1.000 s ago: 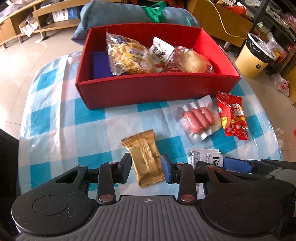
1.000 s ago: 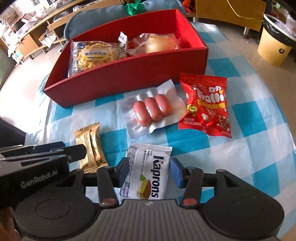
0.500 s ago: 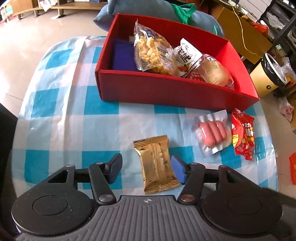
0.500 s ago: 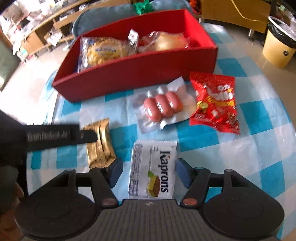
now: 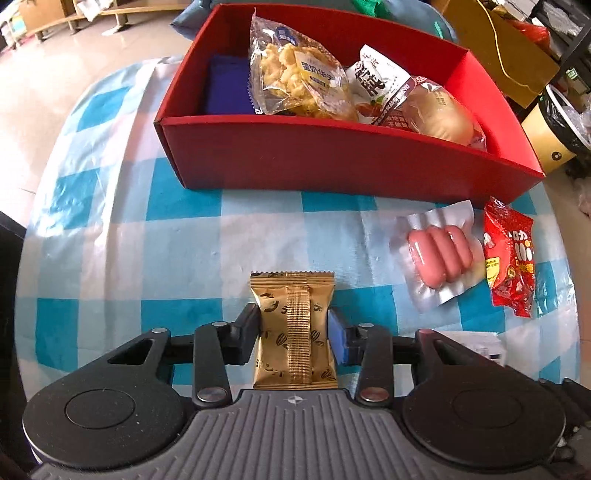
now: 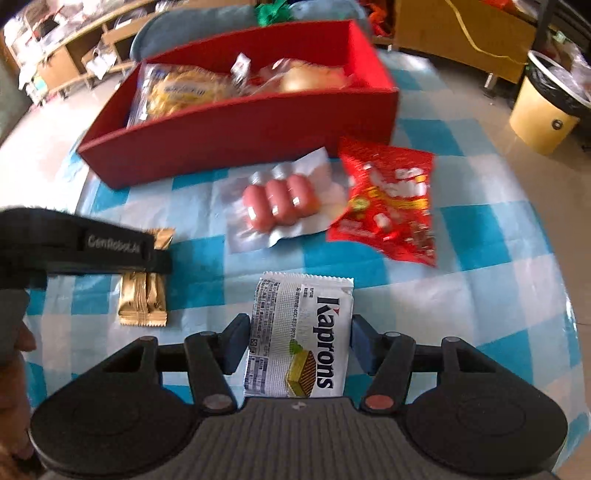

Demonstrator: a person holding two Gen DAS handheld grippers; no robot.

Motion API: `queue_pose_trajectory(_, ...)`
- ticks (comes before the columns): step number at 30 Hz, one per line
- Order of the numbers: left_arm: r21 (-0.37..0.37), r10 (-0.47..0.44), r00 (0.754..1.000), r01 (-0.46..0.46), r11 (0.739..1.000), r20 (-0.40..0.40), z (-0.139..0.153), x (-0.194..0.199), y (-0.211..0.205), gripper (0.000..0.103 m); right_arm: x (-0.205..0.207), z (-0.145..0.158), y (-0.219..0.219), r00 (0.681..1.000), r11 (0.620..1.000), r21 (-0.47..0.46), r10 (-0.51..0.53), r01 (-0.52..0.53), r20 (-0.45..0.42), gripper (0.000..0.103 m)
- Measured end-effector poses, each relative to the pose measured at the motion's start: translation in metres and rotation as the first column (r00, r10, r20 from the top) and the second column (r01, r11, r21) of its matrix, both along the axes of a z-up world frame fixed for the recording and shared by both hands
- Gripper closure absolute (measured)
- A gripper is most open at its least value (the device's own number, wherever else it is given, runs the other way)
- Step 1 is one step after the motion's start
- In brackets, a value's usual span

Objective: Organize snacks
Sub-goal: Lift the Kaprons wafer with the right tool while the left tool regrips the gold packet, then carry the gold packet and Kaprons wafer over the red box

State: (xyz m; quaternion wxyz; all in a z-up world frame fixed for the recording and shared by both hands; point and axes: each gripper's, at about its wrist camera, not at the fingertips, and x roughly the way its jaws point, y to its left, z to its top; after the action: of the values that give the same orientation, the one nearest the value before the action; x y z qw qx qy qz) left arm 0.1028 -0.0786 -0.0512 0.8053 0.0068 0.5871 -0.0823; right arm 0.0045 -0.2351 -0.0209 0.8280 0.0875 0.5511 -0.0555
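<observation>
A gold snack packet [image 5: 295, 314] lies on the blue-checked tablecloth [image 5: 147, 240]. My left gripper [image 5: 293, 328] is closing its jaws, and both pads press the packet's sides. A white Kaprons wafer packet [image 6: 303, 314] lies between the closing jaws of my right gripper [image 6: 301, 336], whose right pad stands a sliver off the packet's edge. The red box [image 5: 332, 155] at the back holds several bagged snacks. A sausage pack [image 5: 439, 254] and a red candy bag [image 5: 509, 258] lie in front of its right end.
The left tool's black body [image 6: 74, 240] crosses above the gold packet [image 6: 144, 302] in the right wrist view, with a person's hand [image 6: 14, 369] below it. A yellow bin [image 6: 546, 110] stands on the floor to the right of the table. A blue cushion [image 6: 203, 22] lies behind the box.
The left gripper opened, dropped lower and centred on the gold packet, then closed onto it. The right jaws widened, then narrowed around the Kaprons packet.
</observation>
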Motion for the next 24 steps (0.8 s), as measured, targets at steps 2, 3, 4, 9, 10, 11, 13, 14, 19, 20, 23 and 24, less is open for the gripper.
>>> queue_pose_trajectory(2, -0.008, -0.005, 1.0, 0.005, 1.0, -0.004, 0.001, -0.002, 0.0, 0.056, -0.001, 0.005, -0.005, 1.0, 1.0, 0.007, -0.012, 0.012, 0.017, 0.051)
queue_pose_trajectory(3, -0.014, -0.011, 1.0, 0.011, 1.0, -0.007, 0.001, -0.003, 0.0, 0.056, -0.001, 0.008, -0.007, 1.0, 1.0, 0.011, -0.017, 0.017, 0.025, 0.051)
queue_pose_trajectory(4, -0.016, -0.02, 1.0, 0.02, 1.0, -0.005, 0.002, -0.005, 0.001, 0.056, 0.0, 0.01, -0.008, 0.999, 1.0, 0.013, -0.021, 0.02, 0.033, 0.051)
queue_pose_trajectory(9, -0.022, -0.058, 0.997, 0.059, 0.998, 0.04, 0.014, -0.016, 0.004, 0.056, 0.006, 0.023, -0.008, 0.997, 1.0, 0.02, -0.019, 0.018, 0.071, 0.051)
queue_pose_trajectory(10, -0.025, -0.062, 0.997, 0.064, 0.998, 0.05, 0.017, -0.017, 0.005, 0.056, 0.007, 0.024, -0.007, 0.997, 1.0, 0.018, -0.017, 0.016, 0.077, 0.051)
queue_pose_trajectory(11, -0.027, -0.066, 0.996, 0.068, 0.997, 0.06, 0.021, -0.019, 0.003, 0.056, 0.008, 0.026, -0.006, 0.997, 1.0, 0.015, -0.016, 0.015, 0.082, 0.051)
queue_pose_trajectory(13, -0.033, -0.074, 0.994, 0.077, 0.996, 0.085, 0.03, -0.022, 0.002, 0.056, 0.011, 0.029, -0.005, 0.996, 1.0, 0.014, -0.014, 0.013, 0.093, 0.051)
queue_pose_trajectory(14, -0.036, -0.079, 0.992, 0.083, 0.996, 0.095, 0.033, -0.023, 0.002, 0.056, 0.011, 0.031, -0.005, 0.995, 1.0, 0.015, -0.014, 0.013, 0.098, 0.051)
queue_pose_trajectory(19, -0.042, -0.098, 0.986, 0.105, 0.994, 0.135, 0.045, -0.021, -0.003, 0.056, 0.019, 0.043, -0.004, 0.991, 1.0, 0.012, -0.011, 0.009, 0.134, 0.051)
queue_pose_trajectory(20, -0.04, -0.1, 0.985, 0.107, 0.993, 0.141, 0.046, -0.021, -0.004, 0.056, 0.022, 0.046, -0.004, 0.99, 1.0, 0.011, -0.009, 0.008, 0.141, 0.051)
queue_pose_trajectory(23, -0.036, -0.094, 0.983, 0.101, 0.994, 0.155, 0.051, -0.016, -0.005, 0.056, 0.029, 0.052, -0.005, 0.987, 1.0, 0.007, -0.007, 0.006, 0.158, 0.051)
queue_pose_trajectory(24, -0.038, -0.089, 0.983, 0.096, 0.995, 0.159, 0.052, -0.013, -0.004, 0.056, 0.032, 0.053, -0.005, 0.987, 1.0, 0.006, -0.008, 0.007, 0.163, 0.051)
